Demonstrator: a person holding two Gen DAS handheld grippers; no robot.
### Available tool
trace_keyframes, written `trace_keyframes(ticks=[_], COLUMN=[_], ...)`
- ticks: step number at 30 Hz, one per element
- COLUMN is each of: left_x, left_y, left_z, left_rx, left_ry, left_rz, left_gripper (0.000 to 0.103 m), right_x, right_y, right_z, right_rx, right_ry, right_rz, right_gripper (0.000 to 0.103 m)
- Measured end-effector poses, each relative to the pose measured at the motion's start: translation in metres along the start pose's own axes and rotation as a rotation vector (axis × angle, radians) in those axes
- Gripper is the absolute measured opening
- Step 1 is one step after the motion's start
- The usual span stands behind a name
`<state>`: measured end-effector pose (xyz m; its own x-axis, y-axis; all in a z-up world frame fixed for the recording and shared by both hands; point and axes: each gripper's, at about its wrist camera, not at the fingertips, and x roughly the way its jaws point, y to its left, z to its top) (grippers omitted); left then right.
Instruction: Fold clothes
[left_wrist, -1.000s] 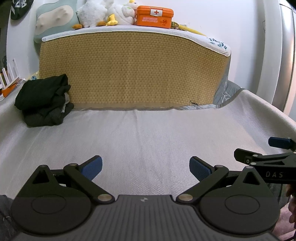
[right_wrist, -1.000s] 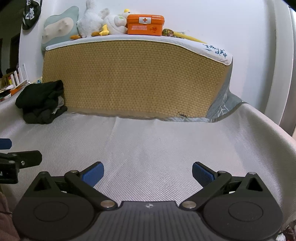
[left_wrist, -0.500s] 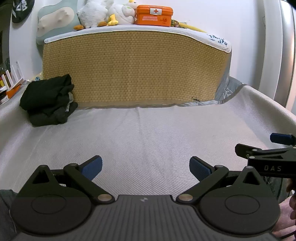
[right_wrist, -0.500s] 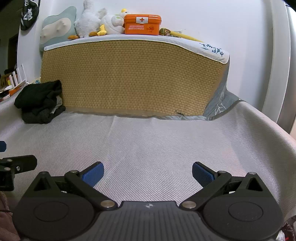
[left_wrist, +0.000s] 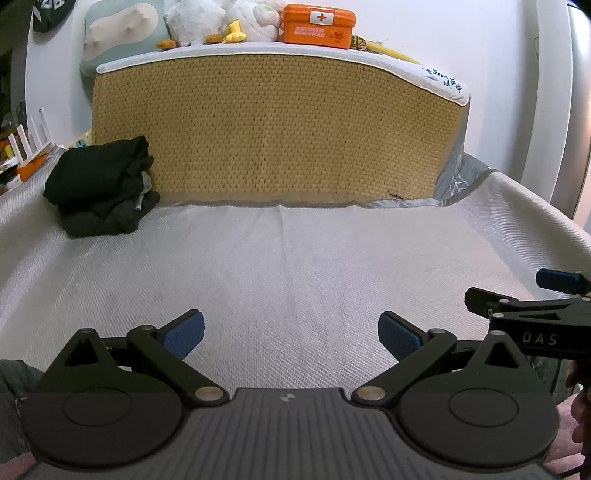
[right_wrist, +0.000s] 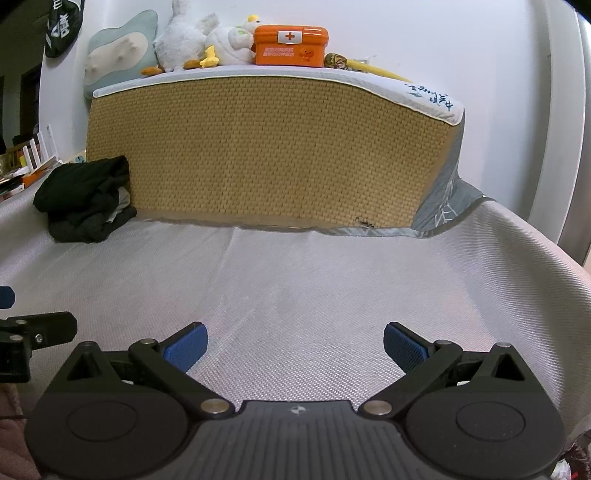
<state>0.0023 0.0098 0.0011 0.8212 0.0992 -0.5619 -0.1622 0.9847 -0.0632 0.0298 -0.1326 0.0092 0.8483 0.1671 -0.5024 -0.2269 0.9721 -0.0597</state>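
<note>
Grey woven bed surface (left_wrist: 295, 258) holds dark folded clothes (left_wrist: 101, 186) far left; left gripper (left_wrist: 290, 334) and right gripper (right_wrist: 295, 343) hover, jaws apart, empty.

Both wrist views sit low over the grey woven bed surface (left_wrist: 295, 258) and face the upright woven-sided mattress (left_wrist: 280, 125), which fills the upper half of each. The left wrist view looks out over its own claw (left_wrist: 290, 334), the right wrist view over the right claw (right_wrist: 295, 345). Both share the mattress, the orange first-aid box (right_wrist: 290, 44) on top of it, and the dark clothes pile (left_wrist: 101, 184) at the mattress's left foot. Each view catches the other claw at its edge.
</note>
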Motion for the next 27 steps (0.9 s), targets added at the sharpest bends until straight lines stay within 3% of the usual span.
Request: trace_keyframes(ticks=[27], left_x=[0.0041], left_y=[0.0006], left_z=[-0.0075], left_rx=[-0.006], left_ry=[0.031], left_rz=[0.008], left_gripper=[0.103], right_x=[0.0008], right_y=[0.0019], right_z=[-0.0022], right_rx=[-0.002], right_ry=[0.013], right_rz=[0.007], right_gripper=[0.102])
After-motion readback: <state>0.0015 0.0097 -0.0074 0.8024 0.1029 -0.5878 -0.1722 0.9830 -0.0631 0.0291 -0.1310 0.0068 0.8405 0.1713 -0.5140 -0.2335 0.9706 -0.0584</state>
